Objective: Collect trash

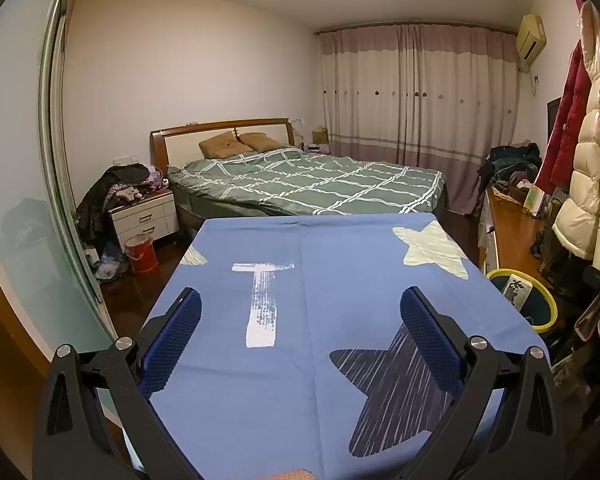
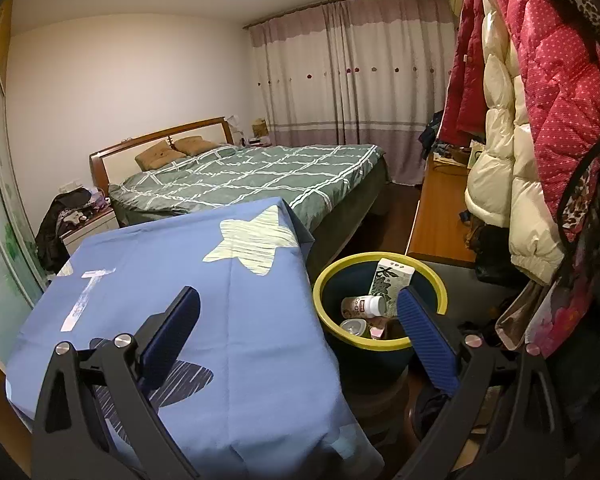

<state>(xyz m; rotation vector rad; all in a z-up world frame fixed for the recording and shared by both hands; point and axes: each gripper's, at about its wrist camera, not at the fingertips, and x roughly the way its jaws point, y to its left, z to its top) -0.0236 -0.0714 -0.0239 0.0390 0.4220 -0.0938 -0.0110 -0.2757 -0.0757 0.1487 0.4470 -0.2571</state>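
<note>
The left gripper (image 1: 300, 304) hangs released and empty over the smooth blue star-printed tablecloth (image 1: 320, 280), its dimpled blue pads spread wide. The right gripper (image 2: 300, 304) is likewise parted and empty. At two o'clock from it, the round yellow-rimmed bin (image 2: 380, 344) holds the trash: a tall printed carton (image 2: 392, 284), a white plastic bottle (image 2: 364, 306) and a small can (image 2: 354, 326).
</note>
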